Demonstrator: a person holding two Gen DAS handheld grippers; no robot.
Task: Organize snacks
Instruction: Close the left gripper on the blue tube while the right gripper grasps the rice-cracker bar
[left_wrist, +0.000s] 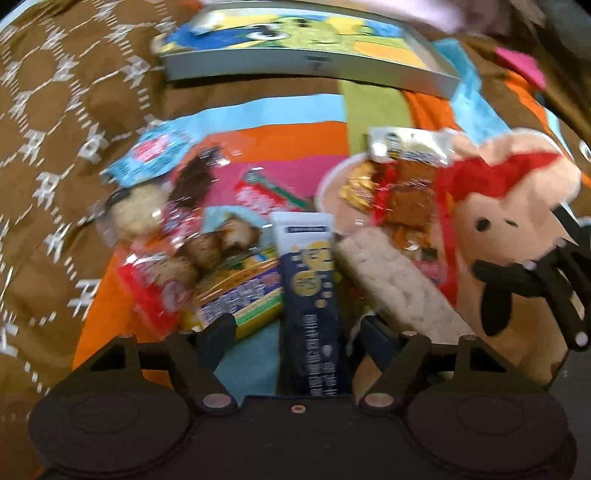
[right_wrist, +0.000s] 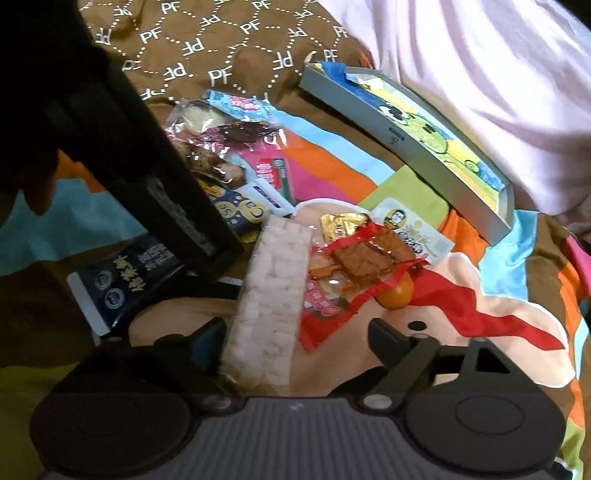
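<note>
Snack packets lie heaped on a colourful cartoon bedspread (left_wrist: 295, 144). My left gripper (left_wrist: 297, 328) is open, its jaws on either side of a dark blue packet (left_wrist: 308, 295) with yellow print. A white puffed-rice bar (left_wrist: 391, 280) lies just right of it. In the right wrist view my right gripper (right_wrist: 297, 336) is open around the near end of that rice bar (right_wrist: 271, 291). A red packet of brown tofu pieces (right_wrist: 362, 262) lies right of the bar. The left gripper's dark body (right_wrist: 155, 177) crosses the left of that view, over the blue packet (right_wrist: 118, 288).
A shallow grey box (left_wrist: 306, 44) with a cartoon lining lies at the far side; it also shows in the right wrist view (right_wrist: 417, 147). Biscuit and cake packets (left_wrist: 177, 236) lie left. Brown patterned quilt (left_wrist: 55, 147) surrounds the spread. Pink cloth (right_wrist: 480, 74) lies behind the box.
</note>
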